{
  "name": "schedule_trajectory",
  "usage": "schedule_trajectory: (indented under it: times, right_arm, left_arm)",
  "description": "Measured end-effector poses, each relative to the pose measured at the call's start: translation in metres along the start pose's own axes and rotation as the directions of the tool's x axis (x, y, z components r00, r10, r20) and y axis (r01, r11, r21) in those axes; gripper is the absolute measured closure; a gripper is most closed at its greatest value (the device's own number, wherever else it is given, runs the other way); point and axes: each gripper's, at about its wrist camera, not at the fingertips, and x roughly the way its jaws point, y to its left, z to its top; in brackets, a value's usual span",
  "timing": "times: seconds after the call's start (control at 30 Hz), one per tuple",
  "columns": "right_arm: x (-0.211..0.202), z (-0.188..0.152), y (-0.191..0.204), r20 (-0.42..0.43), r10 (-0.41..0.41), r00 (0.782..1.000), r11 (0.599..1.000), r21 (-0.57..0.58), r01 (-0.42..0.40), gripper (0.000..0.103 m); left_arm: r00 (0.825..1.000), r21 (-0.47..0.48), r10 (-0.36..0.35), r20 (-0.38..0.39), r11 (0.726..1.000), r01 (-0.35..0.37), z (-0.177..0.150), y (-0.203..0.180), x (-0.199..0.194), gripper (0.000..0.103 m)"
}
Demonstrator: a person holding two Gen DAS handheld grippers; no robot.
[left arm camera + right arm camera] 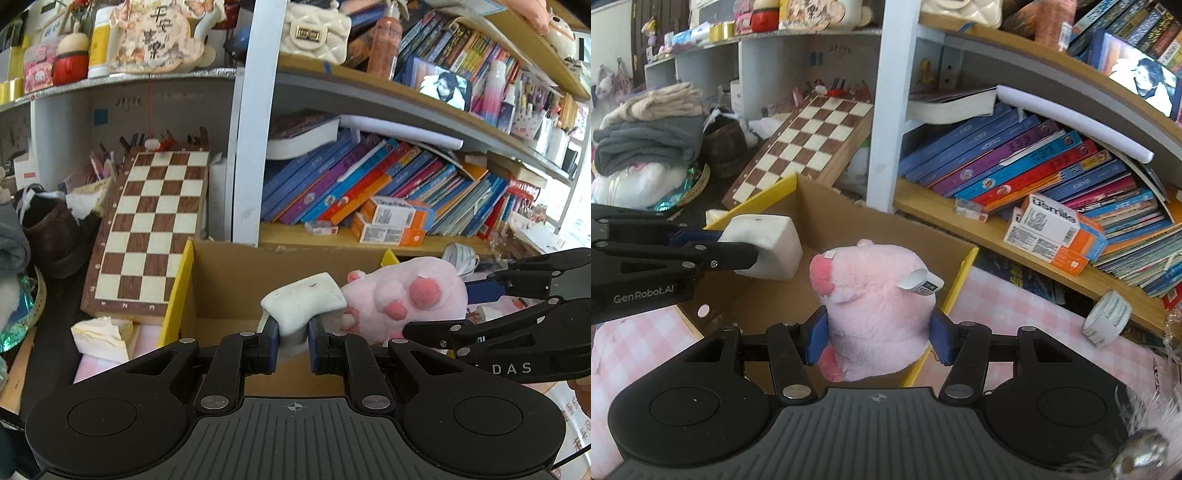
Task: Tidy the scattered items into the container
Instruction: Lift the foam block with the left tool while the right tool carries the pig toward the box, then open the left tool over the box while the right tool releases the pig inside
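Observation:
My left gripper point(291, 345) is shut on a white foam block point(304, 302), squeezing its lower part, and holds it over the open cardboard box point(229, 280) with yellow flap edges. The same block point(768, 245) and the left gripper point(738, 245) appear at the left of the right wrist view. My right gripper point(879, 338) is shut on a pink plush pig point(875, 291) with a paper tag, held above the box's point(846, 221) right side. In the left wrist view the pig point(402, 299) hangs just right of the block, with the right gripper's fingers point(491, 288) beside it.
A chessboard point(151, 229) leans behind the box at the left. Wooden shelves hold slanted books point(1034, 166) and orange-white cartons point(1056, 236). A tape roll point(1108, 317) lies on the pink checked cloth point(1004, 314). Folded clothes point(650, 140) are piled at far left.

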Motion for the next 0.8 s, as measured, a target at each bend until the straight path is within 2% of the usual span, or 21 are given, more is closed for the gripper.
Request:
schedule_trajectory:
  times: [0.8]
  right_arm:
    - [0.036, -0.009, 0.002, -0.088, 0.051, 0.995, 0.998, -0.024, -0.053, 0.050]
  left_arm:
    - [0.995, 0.007, 0.038, -0.090, 0.999, -0.037, -0.011, 0.012, 0.030, 0.088]
